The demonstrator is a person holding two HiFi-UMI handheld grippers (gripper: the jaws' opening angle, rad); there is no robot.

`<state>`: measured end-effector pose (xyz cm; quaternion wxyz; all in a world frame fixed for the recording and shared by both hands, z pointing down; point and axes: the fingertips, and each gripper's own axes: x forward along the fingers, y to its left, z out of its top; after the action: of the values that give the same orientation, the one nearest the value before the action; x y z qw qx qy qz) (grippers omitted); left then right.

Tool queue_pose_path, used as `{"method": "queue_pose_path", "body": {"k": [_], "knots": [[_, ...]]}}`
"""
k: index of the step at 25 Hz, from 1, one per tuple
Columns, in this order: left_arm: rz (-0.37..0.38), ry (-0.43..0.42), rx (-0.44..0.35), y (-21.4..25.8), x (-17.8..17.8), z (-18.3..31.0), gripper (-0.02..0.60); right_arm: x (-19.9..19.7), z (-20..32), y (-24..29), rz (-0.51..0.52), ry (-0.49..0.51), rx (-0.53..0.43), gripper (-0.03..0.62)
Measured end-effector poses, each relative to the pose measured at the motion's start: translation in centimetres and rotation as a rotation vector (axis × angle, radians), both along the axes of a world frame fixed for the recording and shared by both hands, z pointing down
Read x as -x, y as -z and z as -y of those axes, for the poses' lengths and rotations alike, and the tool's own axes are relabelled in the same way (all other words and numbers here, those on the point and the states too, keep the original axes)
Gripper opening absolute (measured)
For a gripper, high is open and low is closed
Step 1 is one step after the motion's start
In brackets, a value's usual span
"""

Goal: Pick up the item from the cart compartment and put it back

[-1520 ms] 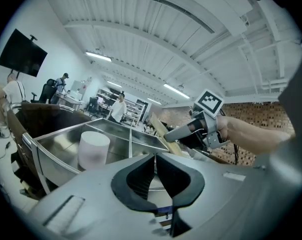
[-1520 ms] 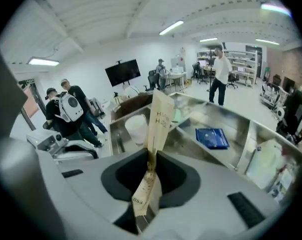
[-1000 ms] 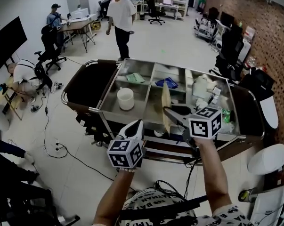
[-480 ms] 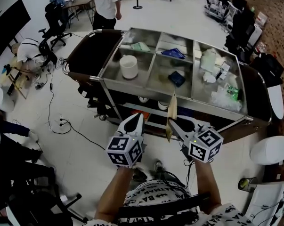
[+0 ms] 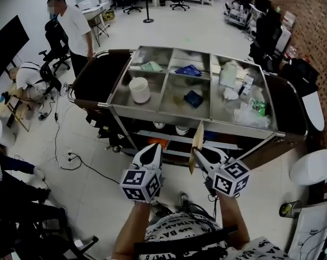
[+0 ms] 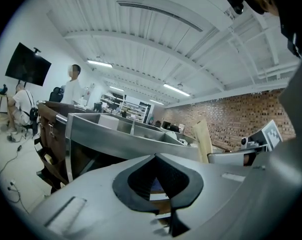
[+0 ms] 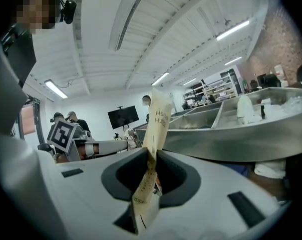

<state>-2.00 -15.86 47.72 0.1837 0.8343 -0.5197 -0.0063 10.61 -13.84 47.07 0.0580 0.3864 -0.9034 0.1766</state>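
A flat tan packet (image 5: pixel 196 144) stands upright, pinched at its lower part by my right gripper (image 5: pixel 198 153), which is shut on it in front of the cart's near rim (image 5: pixel 168 114). In the right gripper view the packet (image 7: pixel 157 126) rises from between the jaws of that gripper (image 7: pixel 152 156), with printed letters near its top. My left gripper (image 5: pixel 154 148) hangs beside it on the left, shut with nothing in it. From the left gripper view its own jaws (image 6: pixel 156 156) meet at the tip, and the packet (image 6: pixel 203 139) shows to the right.
The cart's steel compartments hold a white cup (image 5: pixel 139 89), a dark blue packet (image 5: pixel 193 98), another blue item (image 5: pixel 188 70), a green one (image 5: pixel 151 66) and white bags (image 5: pixel 233 85). A person (image 5: pixel 74 28) stands at the cart's far left. Cables lie on the floor (image 5: pixel 71 161).
My right gripper has drawn back with the tan packet from over the cart to just before its near edge. The standing person has walked round to the left.
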Motion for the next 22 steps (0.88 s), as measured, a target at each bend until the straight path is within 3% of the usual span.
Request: {"method": "queue_pose_path", "body": {"k": [8, 16, 22], "knots": [[0.035, -0.02, -0.019, 0.4, -0.7, 0.6, 0.0, 0.1, 0.3, 1.2, 0.015, 0.007, -0.02, 0.067], [0.011, -0.044, 0.0, 0.5, -1.5, 0.6, 0.0, 0.8, 0.8, 2.6, 0.004, 0.031, -0.047, 0.067], [0.019, -0.052, -0.012, 1.5, -2.1, 0.8, 0.0, 0.4, 2.4, 5.6, -0.074, 0.052, -0.101, 0.067]]}}
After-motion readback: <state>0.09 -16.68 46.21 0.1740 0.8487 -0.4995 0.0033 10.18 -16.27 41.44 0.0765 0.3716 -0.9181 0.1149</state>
